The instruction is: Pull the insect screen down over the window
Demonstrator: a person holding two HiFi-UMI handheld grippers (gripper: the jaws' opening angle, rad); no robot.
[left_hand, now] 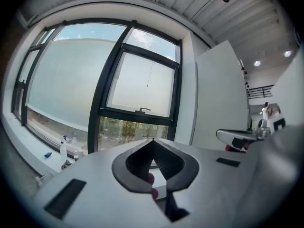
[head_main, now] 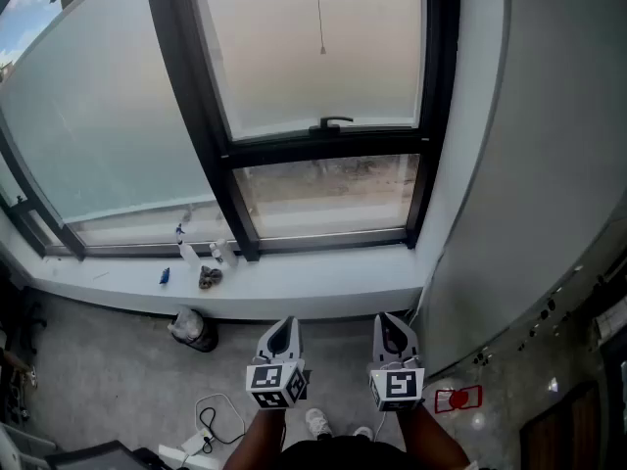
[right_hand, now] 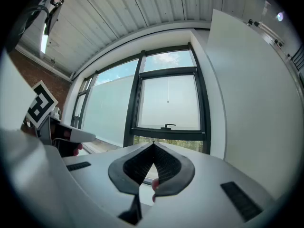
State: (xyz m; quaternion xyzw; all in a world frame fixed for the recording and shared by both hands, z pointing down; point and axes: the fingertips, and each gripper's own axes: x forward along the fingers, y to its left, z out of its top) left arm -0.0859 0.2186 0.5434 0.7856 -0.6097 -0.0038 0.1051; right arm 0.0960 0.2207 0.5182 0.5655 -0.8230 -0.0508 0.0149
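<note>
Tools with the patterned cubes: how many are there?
2. The left tool and the right tool sit side by side low in the head view, both shut, empty.

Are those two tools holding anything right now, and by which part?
Nothing is held. The left gripper and right gripper both have their jaws closed on empty air, away from the pull cord.

Spray bottle (head_main: 186, 252) on sill (head_main: 323, 284); dark bin (head_main: 193, 329) on floor (head_main: 98, 380).
</note>
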